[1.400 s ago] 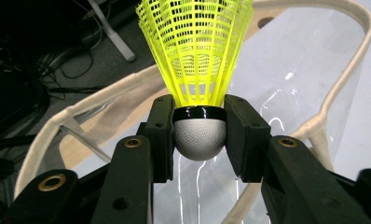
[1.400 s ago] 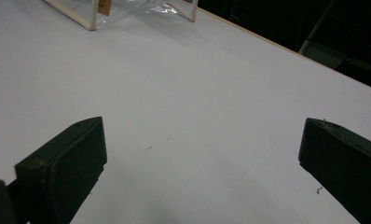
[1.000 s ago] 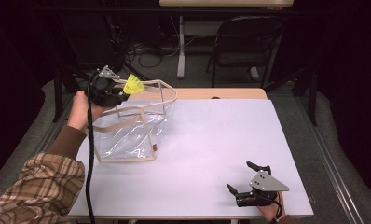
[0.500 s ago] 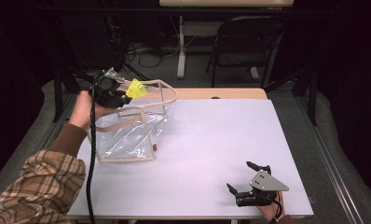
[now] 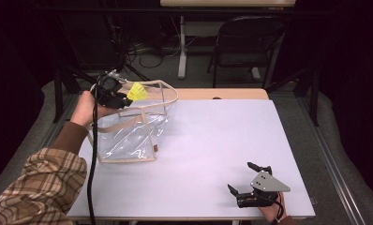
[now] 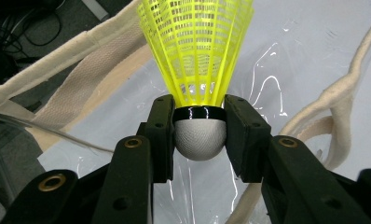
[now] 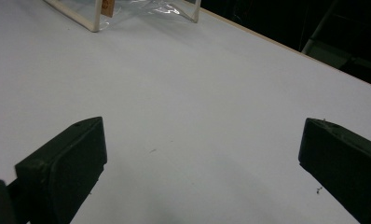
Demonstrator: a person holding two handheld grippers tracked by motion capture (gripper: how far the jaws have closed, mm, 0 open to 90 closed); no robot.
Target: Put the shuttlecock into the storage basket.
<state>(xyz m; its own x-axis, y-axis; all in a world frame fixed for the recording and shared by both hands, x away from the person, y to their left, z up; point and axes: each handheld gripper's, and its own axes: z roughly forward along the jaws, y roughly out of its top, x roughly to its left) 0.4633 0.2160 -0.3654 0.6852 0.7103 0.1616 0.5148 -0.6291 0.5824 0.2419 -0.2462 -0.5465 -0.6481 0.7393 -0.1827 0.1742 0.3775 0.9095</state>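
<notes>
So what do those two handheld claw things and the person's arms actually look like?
Both are black two-jaw tools. The left gripper trails a thick black cable; its arms carry brass-coloured rivets. The right gripper has a grey three-cornered plate on top. The left sleeve is brown-and-cream plaid with a brown cuff.

Table [image 5: 212,140] evenly lit from overhead; surroundings dark toward 12 o'clock. Glare streaks on clear bag [image 6: 286,60]. Near jaws slightly soft.

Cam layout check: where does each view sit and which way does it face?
High view: above the table's near edge, looking forward and down; both forearms, both tongs.
Left gripper view: on the left tongs, looking down into the clear bag; jaws clamp the yellow shuttlecock.
Right gripper view: on the right tongs, low across the tabletop; jaws open.
Shared: all show the bag.
</notes>
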